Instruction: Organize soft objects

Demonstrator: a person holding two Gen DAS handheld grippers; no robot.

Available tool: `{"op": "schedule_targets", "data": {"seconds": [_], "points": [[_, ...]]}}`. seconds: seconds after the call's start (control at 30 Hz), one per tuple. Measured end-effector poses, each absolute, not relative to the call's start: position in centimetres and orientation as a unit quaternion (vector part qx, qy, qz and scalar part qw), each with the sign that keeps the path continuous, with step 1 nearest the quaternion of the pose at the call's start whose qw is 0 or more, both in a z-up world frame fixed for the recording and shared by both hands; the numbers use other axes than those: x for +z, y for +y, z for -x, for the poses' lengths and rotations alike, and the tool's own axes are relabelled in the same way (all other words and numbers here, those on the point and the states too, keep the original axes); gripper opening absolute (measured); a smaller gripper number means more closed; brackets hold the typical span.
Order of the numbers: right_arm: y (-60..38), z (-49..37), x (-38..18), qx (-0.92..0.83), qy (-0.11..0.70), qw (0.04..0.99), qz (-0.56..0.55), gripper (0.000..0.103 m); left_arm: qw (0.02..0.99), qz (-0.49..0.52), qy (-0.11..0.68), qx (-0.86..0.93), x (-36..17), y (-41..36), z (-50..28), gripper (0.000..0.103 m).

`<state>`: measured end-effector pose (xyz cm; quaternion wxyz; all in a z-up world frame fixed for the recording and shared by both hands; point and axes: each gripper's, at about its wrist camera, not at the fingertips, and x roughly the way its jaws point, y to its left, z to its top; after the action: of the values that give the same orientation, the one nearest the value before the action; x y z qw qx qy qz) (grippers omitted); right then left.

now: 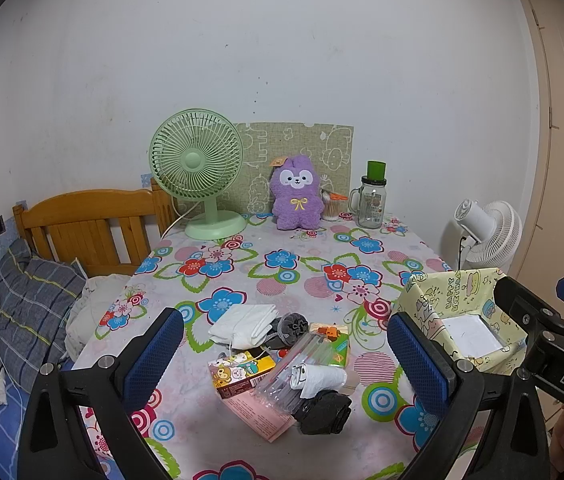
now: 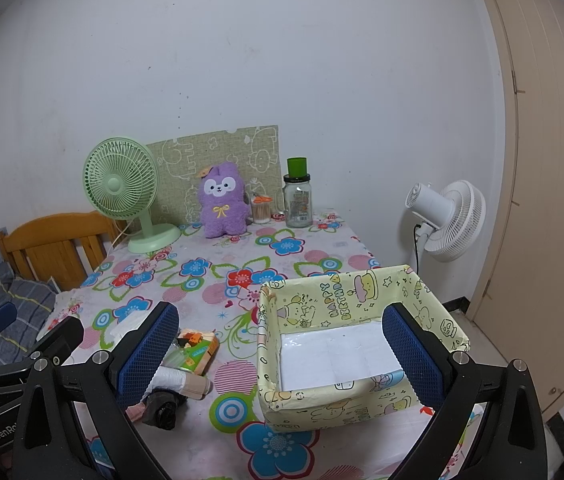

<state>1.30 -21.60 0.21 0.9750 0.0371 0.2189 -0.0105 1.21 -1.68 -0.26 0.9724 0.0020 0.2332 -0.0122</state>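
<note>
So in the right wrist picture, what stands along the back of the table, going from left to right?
green fan → purple plush toy → cotton swab pot → glass jar

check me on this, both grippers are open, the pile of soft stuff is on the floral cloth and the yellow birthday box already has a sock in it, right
Not quite. The yellow birthday box is empty: the right wrist view shows only its white bottom. The rest holds: the left gripper and right gripper are open, and the pile lies on the floral cloth.
</note>
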Motion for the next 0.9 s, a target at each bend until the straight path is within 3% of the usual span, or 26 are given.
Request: {"op": "schedule_targets", "data": {"seconds": [0.9], "points": [[-18.1, -4.6, -1.6, 0.018, 0.248, 0.968, -0.026, 0.103, 0.963, 0.0, 0.269, -0.007, -2.9, 0.4, -4.7, 0.097]]}}
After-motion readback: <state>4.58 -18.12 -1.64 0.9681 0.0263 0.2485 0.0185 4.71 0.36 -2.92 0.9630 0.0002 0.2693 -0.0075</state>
